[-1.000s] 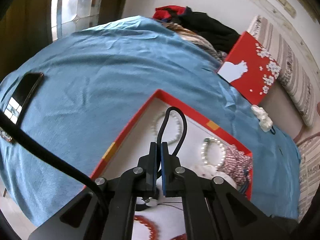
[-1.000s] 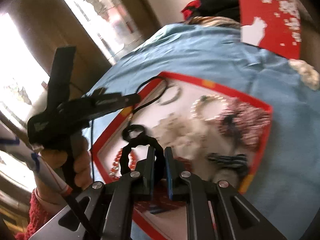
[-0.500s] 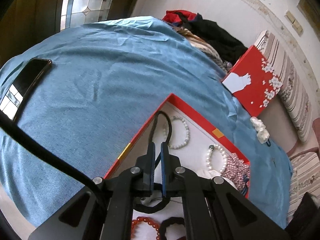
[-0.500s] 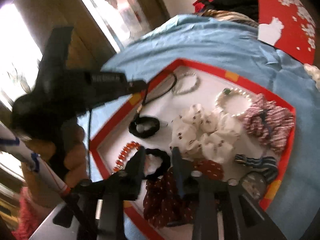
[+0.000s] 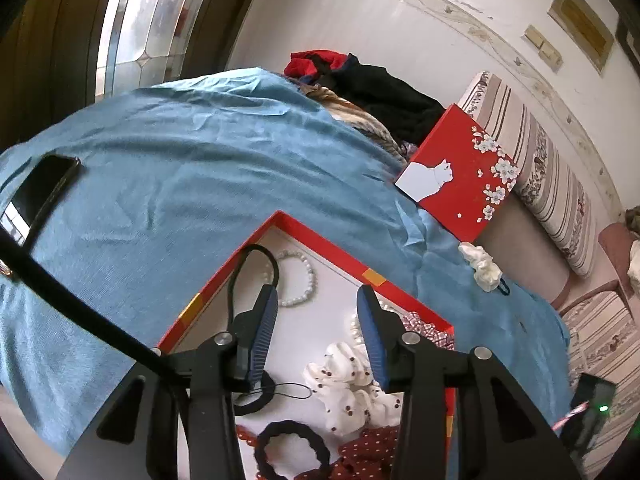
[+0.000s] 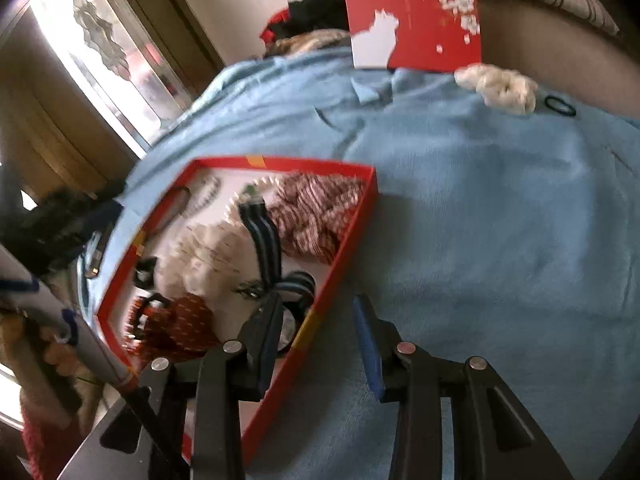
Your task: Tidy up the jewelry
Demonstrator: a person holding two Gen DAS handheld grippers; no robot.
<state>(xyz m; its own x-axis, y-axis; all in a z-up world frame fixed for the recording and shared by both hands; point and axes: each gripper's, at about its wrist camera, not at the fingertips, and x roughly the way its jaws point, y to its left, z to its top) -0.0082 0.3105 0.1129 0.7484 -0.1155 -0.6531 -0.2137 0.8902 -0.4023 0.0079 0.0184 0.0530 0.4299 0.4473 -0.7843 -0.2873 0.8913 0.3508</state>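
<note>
A blue cloth (image 5: 168, 184) carries a red tray (image 5: 320, 240) of jewelry. The left gripper (image 5: 316, 320), just opening, and the right gripper (image 6: 318, 332) both stand open and empty.

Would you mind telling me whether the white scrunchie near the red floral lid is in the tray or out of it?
Out: the white scrunchie lies on the blue cloth, apart from the red tray.
</note>
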